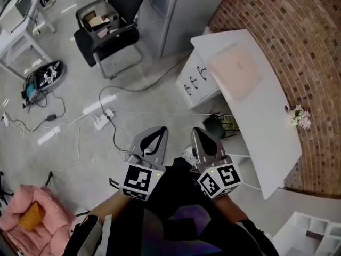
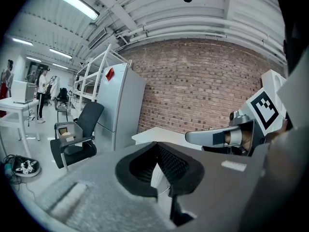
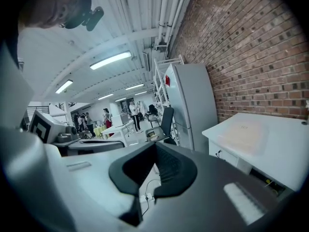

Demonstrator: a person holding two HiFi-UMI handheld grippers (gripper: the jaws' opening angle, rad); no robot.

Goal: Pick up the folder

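Note:
The folder is a pale pink flat sheet lying on the white desk by the brick wall. The right gripper view shows it too, as a pale folder at the right. Both grippers are held low in front of the person, well short of the desk. The left gripper has its jaws together with nothing between them. Beside it, the right gripper is shut and empty as well. In its own view the left gripper points toward the desk's end, and the right gripper points past the desk's near corner.
A white drawer unit stands under the desk. A black office chair carrying a box and a grey cabinet stand beyond. Cables and a power strip lie on the floor. A small flower vase sits at the desk's edge.

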